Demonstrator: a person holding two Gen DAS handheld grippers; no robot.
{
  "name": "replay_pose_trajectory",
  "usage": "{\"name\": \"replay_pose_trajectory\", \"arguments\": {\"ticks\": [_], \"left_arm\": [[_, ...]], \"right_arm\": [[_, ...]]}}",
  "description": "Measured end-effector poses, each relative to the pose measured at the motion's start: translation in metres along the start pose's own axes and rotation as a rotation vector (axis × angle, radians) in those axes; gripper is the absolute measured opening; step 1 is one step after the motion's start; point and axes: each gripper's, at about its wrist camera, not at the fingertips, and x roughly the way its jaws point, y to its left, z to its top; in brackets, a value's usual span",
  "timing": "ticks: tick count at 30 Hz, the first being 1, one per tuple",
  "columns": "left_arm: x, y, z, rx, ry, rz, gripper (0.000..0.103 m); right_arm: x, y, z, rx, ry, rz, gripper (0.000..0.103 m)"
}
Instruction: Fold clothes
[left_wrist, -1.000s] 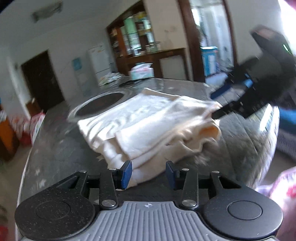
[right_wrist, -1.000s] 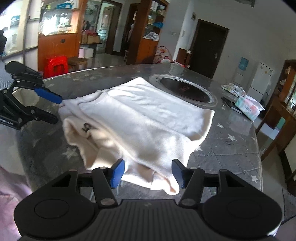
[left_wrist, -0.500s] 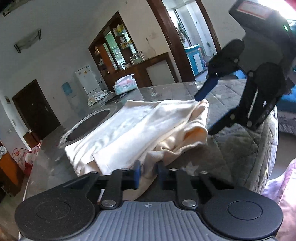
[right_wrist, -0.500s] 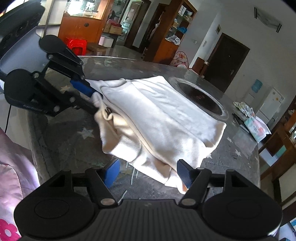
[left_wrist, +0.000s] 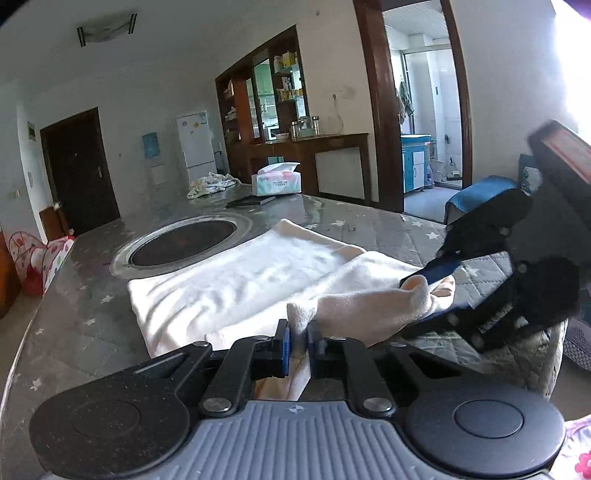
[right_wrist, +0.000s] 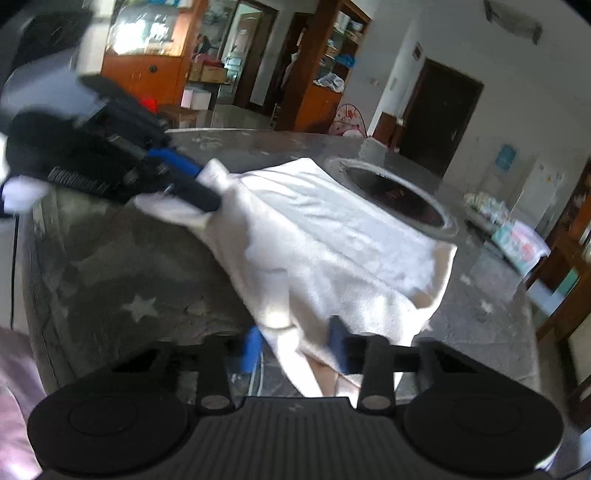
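The left gripper (left_wrist: 298, 341) is clenched on a bunched corner of the cloth (left_wrist: 258, 280), which stands up in a small peak just past its fingertips. Pinching that corner gives it a hold on the near hem, so the edge can be lifted and carried over. To its right, the right gripper (left_wrist: 437, 291) has the other near corner between its jaws, which have just been closing; the hem sags between the two tools, so both ends look set to rise together for a fold away from the person.

Beyond the tips the cloth lies flat on the table (left_wrist: 85, 295), its far edge close to the round recess (left_wrist: 184, 243). Farther off sit a tissue box (left_wrist: 277, 181) and a crumpled rag (left_wrist: 212, 182).

The right wrist view is blurred, so the contact there is hard to judge: the cloth (right_wrist: 343, 236) hangs between the right gripper's (right_wrist: 295, 347) fingers, and the pads seem to press on it. This view shows what the left one cannot: the left gripper (right_wrist: 207, 184) from outside, biting its corner off to the upper left, and the cloth's right side hanging loose over the lower layer. The left view, in turn, shows the right tool's jaws from the side.
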Motion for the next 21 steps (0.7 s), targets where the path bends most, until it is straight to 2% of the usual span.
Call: {"name": "replay_pose_trajectory", "arguments": {"ticks": [2, 4, 8, 16, 17, 18, 21], "left_arm": [[-0.004, -0.004, -0.006, 0.034, 0.004, 0.006, 0.018], [-0.008, -0.008, -0.012, 0.062, 0.012, 0.014, 0.027], [-0.013, -0.012, -0.024, 0.099, 0.033, 0.036, 0.041], [-0.016, -0.008, -0.044, 0.133, 0.054, 0.052, 0.041], [-0.016, -0.006, -0.044, 0.127, 0.055, 0.046, 0.034], [-0.016, -0.004, -0.044, 0.119, 0.058, 0.040, 0.019], [-0.017, 0.001, -0.043, 0.094, 0.063, 0.021, 0.005]], "right_arm": [[-0.001, -0.006, 0.003, 0.040, -0.001, 0.024, 0.021], [-0.003, -0.010, 0.005, 0.064, -0.003, 0.037, 0.018], [-0.006, -0.013, 0.008, 0.085, -0.003, 0.045, 0.015], [-0.007, -0.007, 0.007, 0.077, -0.003, 0.028, 0.014], [-0.007, -0.006, 0.007, 0.070, -0.005, 0.024, 0.013], [-0.007, -0.005, 0.007, 0.068, -0.007, 0.023, 0.012], [-0.011, -0.004, 0.006, 0.069, -0.020, 0.023, 0.009]]}}
